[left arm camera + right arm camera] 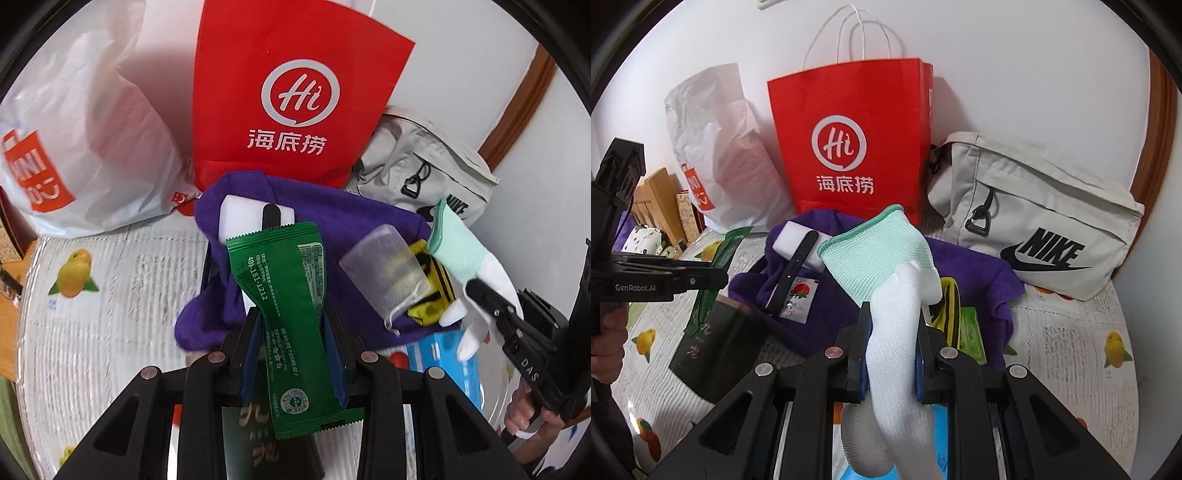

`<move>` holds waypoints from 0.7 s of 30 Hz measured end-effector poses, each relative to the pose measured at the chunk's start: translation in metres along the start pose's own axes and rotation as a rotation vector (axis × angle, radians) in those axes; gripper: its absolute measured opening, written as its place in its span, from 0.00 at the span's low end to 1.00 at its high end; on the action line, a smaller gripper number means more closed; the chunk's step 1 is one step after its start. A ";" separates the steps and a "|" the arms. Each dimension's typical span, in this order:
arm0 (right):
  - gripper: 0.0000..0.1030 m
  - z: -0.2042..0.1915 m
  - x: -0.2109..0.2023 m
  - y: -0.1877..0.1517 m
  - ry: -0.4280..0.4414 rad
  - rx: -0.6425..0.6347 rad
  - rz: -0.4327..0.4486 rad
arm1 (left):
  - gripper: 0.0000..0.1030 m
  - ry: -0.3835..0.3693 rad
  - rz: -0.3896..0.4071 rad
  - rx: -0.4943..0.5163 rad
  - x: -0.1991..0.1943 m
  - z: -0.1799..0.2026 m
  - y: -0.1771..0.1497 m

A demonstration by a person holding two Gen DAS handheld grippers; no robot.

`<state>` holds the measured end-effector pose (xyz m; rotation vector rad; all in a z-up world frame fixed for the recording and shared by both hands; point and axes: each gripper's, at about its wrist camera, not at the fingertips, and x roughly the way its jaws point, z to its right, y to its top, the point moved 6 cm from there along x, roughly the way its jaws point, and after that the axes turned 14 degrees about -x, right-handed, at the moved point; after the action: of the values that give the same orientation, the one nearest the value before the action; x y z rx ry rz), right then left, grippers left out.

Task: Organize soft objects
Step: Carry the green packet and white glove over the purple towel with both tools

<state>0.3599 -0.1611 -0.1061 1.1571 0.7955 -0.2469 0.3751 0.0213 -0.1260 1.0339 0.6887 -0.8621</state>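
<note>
Left gripper point(293, 328), angling steeply downward, is pinching a green sachet point(284, 314) at its waist, above the purple cloth point(354, 229) just ahead. Right gripper point(892, 328), tilting down less sharply, is clamping a white-and-mint glove point(886, 280), cuff pointing toward the red bag point(849, 147) beyond.

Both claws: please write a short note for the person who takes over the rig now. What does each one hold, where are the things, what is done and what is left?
Left claw: shut on the green foil sachet, held above the table.
Right claw: shut on the white knitted glove with mint-green cuff, also lifted.
Behind them stand a red paper bag, a white plastic bag and a beige fabric pouch.
The purple cloth lies on the fruit-print table cover with a white foam block and a black strap on it.
Done: two items picked up. Left: place both; which bag takes them cannot be told. Then clear the cloth pile.
</note>
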 end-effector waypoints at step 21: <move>0.18 0.009 0.073 0.005 0.025 -0.030 -0.109 | 0.32 0.045 -0.068 0.001 0.087 0.018 0.040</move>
<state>0.4178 -0.1509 -0.1497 1.0922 0.8830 -0.3101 0.4547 -0.0096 -0.1730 1.0386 0.7652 -0.9004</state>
